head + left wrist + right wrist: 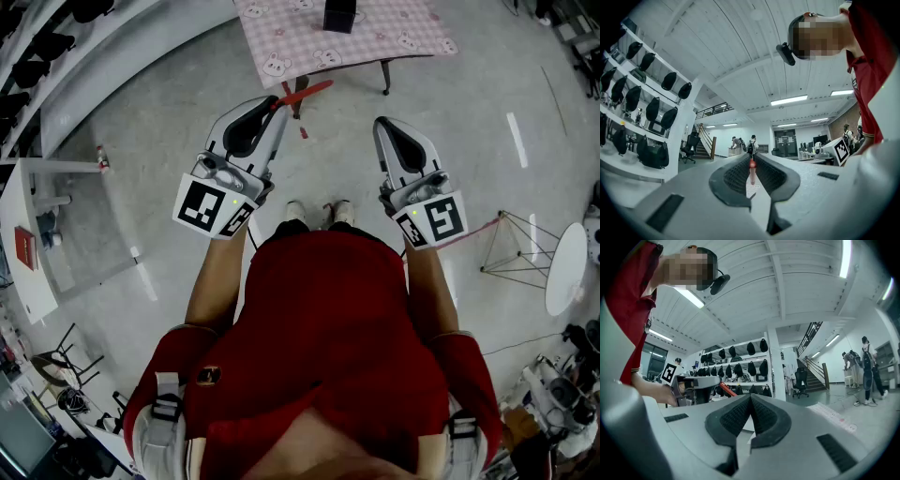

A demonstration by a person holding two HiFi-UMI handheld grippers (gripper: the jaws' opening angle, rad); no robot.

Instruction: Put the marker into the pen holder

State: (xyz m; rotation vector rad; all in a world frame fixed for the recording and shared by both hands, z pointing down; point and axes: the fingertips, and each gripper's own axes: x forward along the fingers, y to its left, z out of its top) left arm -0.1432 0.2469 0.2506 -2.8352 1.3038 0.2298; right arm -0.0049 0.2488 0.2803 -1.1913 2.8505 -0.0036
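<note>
My left gripper (278, 101) is shut on a red marker (305, 94), which sticks out past its tips toward the table. In the left gripper view the marker (752, 171) stands pinched between the dark pads of that gripper (751, 158). My right gripper (382, 125) is held beside it, shut with nothing in it; its pads meet in the right gripper view (751, 397). That view also shows the left gripper (693, 390) with the marker (725, 389). A black pen holder (339, 14) stands on the pink checked table (281, 37), well ahead of both grippers.
The person in a red shirt stands on a grey floor (169, 112), feet short of the table. A white shelf unit (28, 234) is at the left and a round white stand (567, 267) at the right. Shelves of dark bags (642, 103) line a wall.
</note>
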